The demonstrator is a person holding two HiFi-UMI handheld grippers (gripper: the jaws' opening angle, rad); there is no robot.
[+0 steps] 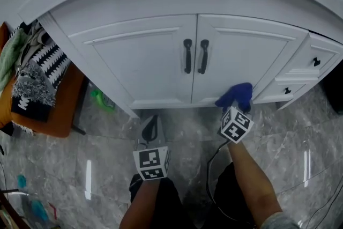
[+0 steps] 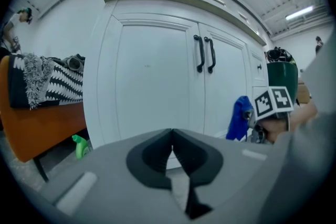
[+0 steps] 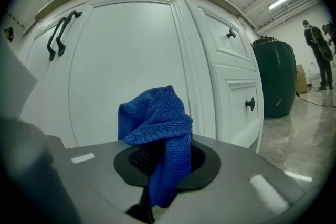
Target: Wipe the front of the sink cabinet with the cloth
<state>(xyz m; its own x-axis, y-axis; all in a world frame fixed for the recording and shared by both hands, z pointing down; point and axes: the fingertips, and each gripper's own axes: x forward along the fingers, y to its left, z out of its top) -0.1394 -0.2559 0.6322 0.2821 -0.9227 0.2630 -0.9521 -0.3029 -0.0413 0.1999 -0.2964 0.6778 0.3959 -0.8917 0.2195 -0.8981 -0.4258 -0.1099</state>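
Observation:
The white sink cabinet (image 1: 161, 61) has two doors with black handles (image 1: 195, 56) and drawers at the right. A bunched blue cloth (image 1: 236, 96) is clamped in my right gripper (image 1: 234, 106), close to the lower right corner of the right door (image 3: 126, 76). From the right gripper view the cloth (image 3: 157, 128) spills out over the shut jaws. My left gripper (image 1: 151, 127) hangs low over the floor in front of the left door (image 2: 152, 81), jaws shut with nothing between them. In the left gripper view the cloth (image 2: 240, 118) shows at the right.
An orange chair (image 1: 51, 110) draped with black-and-white fabric (image 1: 37, 75) stands left of the cabinet. A green spray bottle (image 1: 102, 99) lies on the grey marble floor by the cabinet's left foot. A dark green bin (image 3: 275, 76) stands off to the right.

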